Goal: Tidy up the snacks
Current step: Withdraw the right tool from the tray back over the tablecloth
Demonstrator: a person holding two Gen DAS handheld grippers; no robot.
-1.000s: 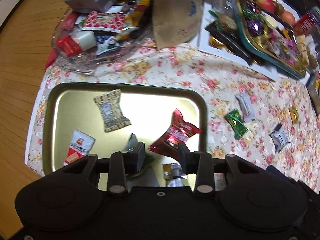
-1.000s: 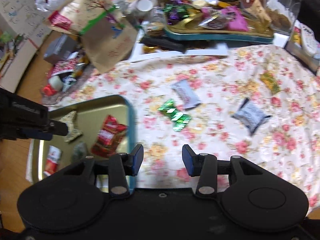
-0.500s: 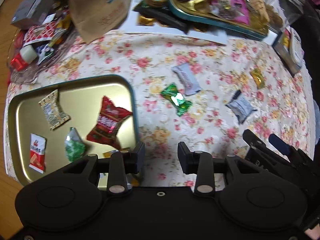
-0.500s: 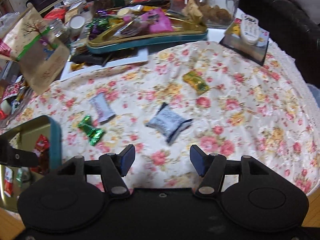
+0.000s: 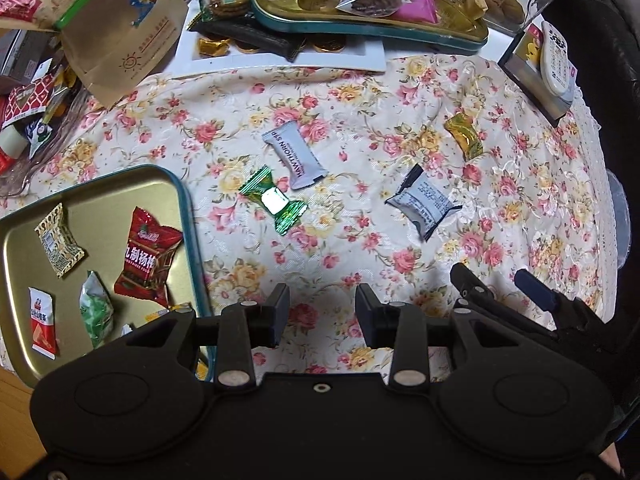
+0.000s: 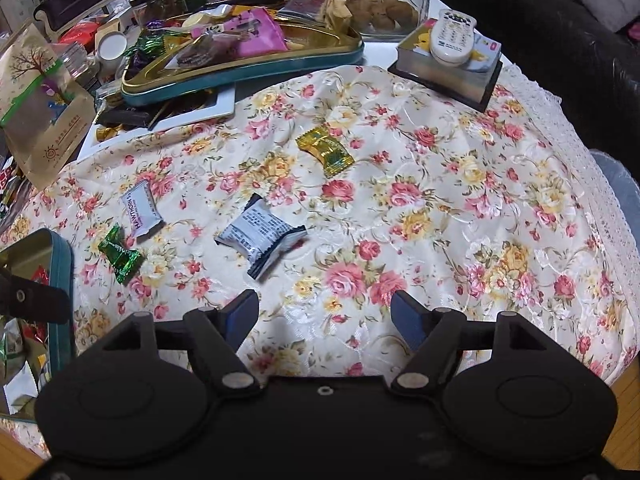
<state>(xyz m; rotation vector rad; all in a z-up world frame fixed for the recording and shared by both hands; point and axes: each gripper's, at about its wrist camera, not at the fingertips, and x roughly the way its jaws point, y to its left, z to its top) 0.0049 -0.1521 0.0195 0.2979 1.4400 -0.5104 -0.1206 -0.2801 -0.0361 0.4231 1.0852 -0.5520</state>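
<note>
Above a rose-print tablecloth (image 6: 420,184), the right gripper (image 6: 324,318), jaws just widened and empty, nears a grey foil-wrapped snack (image 6: 260,236) bound for the gold teal-rimmed tin tray (image 5: 188,216), while the left gripper (image 5: 322,314) gapes empty.

On the flowered tablecloth (image 5: 360,92), a gold metal tray (image 5: 24,240) at the left edge holds five wrapped snacks. To its right lie a green foil candy (image 5: 273,204), a grey sachet (image 5: 295,153), a dark-edged grey packet (image 5: 423,201) and, nearest the right edge, a gold foil candy (image 5: 464,136).
</note>
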